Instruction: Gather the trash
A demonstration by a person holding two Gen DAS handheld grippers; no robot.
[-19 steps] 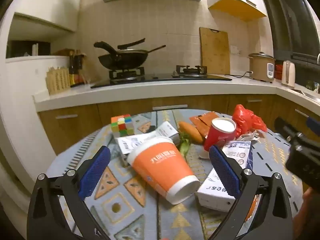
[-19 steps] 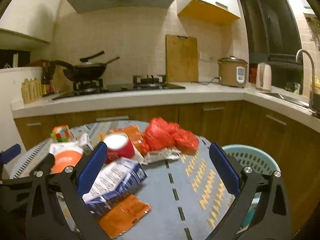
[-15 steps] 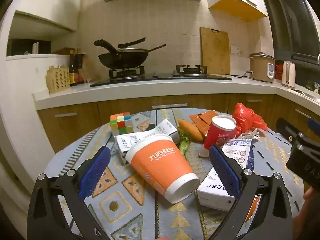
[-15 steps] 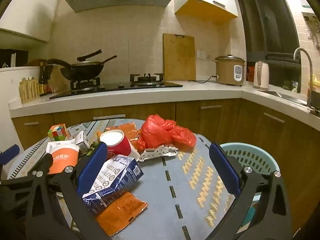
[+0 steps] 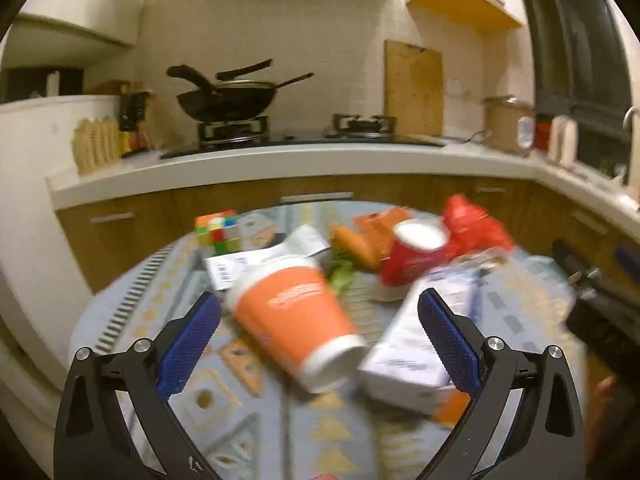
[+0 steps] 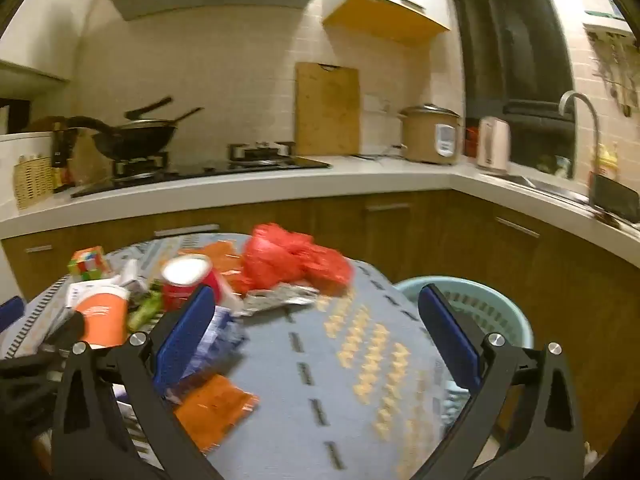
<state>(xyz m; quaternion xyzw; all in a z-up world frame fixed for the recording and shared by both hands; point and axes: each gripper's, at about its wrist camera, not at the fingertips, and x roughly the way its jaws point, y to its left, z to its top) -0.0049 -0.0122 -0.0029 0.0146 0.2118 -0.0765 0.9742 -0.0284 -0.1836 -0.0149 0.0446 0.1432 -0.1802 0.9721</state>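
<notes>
An orange paper cup (image 5: pixel 294 320) lies on its side on the round table's patterned cloth (image 5: pixel 256 420), right in front of my open left gripper (image 5: pixel 320 340), whose jaws hold nothing. Beside it lie a white and blue carton (image 5: pixel 424 344), a red cup (image 5: pixel 412 256), a red plastic bag (image 5: pixel 476 226), a carrot (image 5: pixel 356 242) and orange wrappers (image 6: pixel 214 404). My right gripper (image 6: pixel 318 340) stands open over the cloth (image 6: pixel 320 380), empty. The red bag (image 6: pixel 296 258), red cup (image 6: pixel 188 282), orange cup (image 6: pixel 102 316) and a silver blister pack (image 6: pixel 280 298) lie ahead and left of it.
A light blue laundry-style basket (image 6: pixel 472 312) stands by the table's right edge. A Rubik's cube (image 5: pixel 218 228) sits at the table's far left. Behind runs a kitchen counter (image 6: pixel 360 172) with a wok, a cutting board and a rice cooker. The right gripper's body (image 5: pixel 596 304) shows at the right of the left wrist view.
Both grippers have lifted and tilted slightly, so the table items sit lower and further off in both views, now with motion blur. Nothing was taken hold of.
</notes>
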